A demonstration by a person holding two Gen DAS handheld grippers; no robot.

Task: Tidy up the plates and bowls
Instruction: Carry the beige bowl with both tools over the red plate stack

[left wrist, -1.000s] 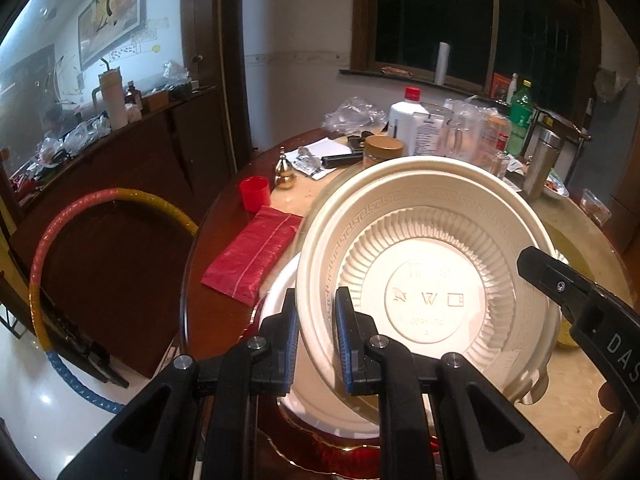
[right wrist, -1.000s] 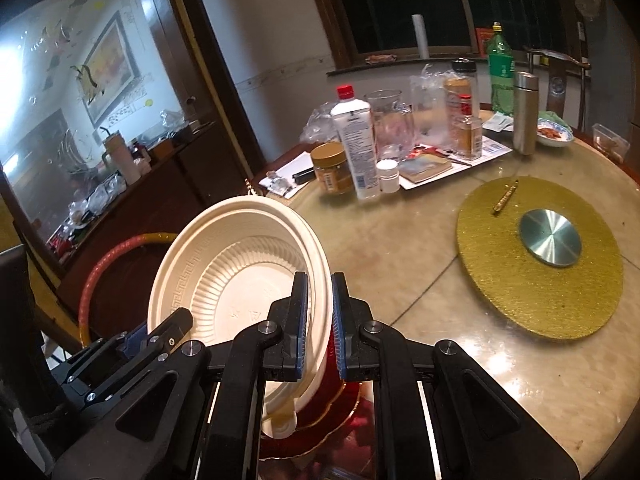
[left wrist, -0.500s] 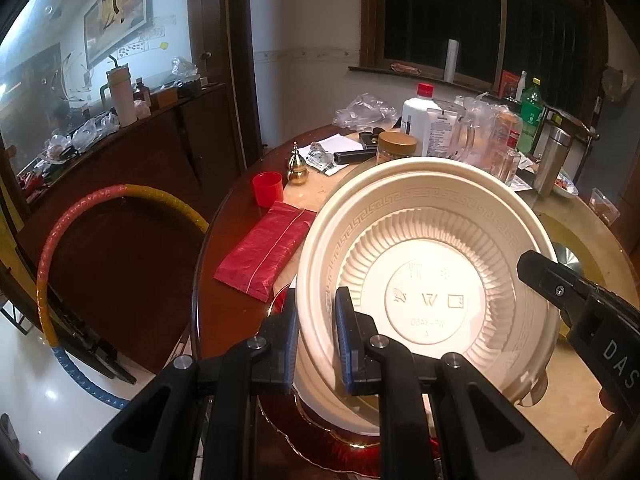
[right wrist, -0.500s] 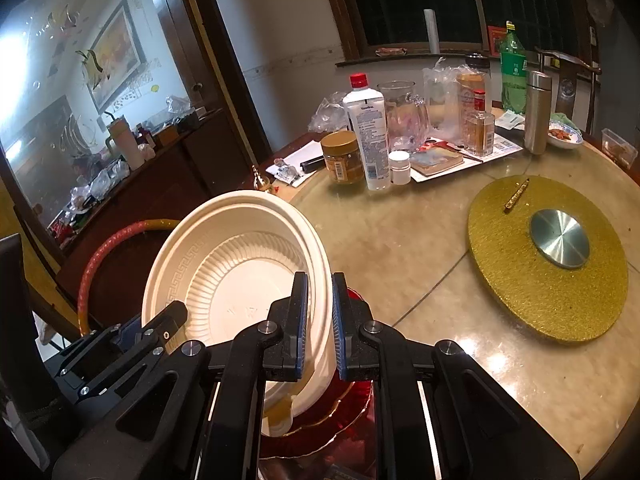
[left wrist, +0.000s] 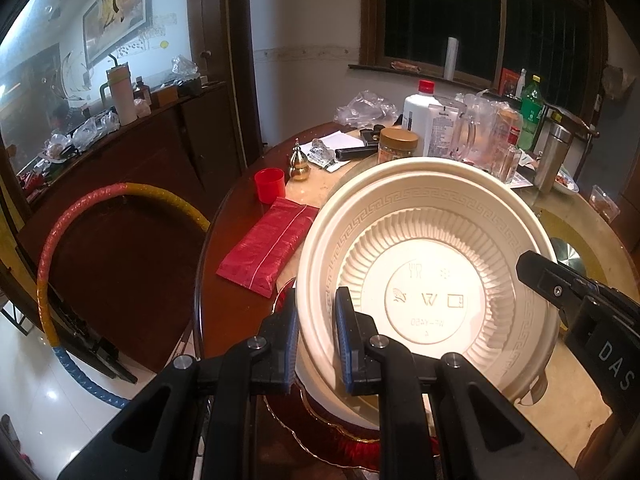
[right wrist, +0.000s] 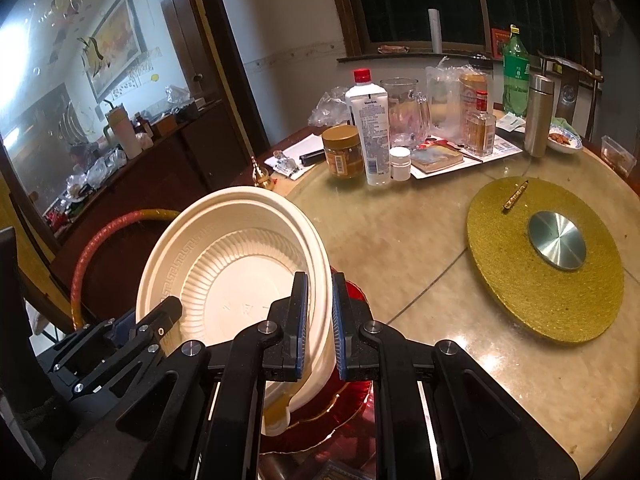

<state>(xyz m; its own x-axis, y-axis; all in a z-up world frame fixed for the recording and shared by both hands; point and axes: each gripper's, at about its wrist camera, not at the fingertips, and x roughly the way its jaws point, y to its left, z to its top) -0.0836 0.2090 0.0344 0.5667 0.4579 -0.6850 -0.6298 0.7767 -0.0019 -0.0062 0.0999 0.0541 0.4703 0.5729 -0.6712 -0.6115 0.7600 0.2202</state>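
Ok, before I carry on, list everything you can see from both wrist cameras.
cream bowl: one, tilted on edge, gripped at both rims
red plate: one, gold-trimmed, under the bowl
red packet: one, table's dark edge
red cup: one, behind the packet
brass gourd: one, beside the cup
gold turntable: one, steel hub, table centre
white bottle: one, red cap, far side
brown jar: one, beside the bottle
green bottle: one, far back
steel flask: one, far right
hoop: one, multicoloured, against the cabinet
left gripper: shut on bowl rim
right gripper: shut on opposite rim
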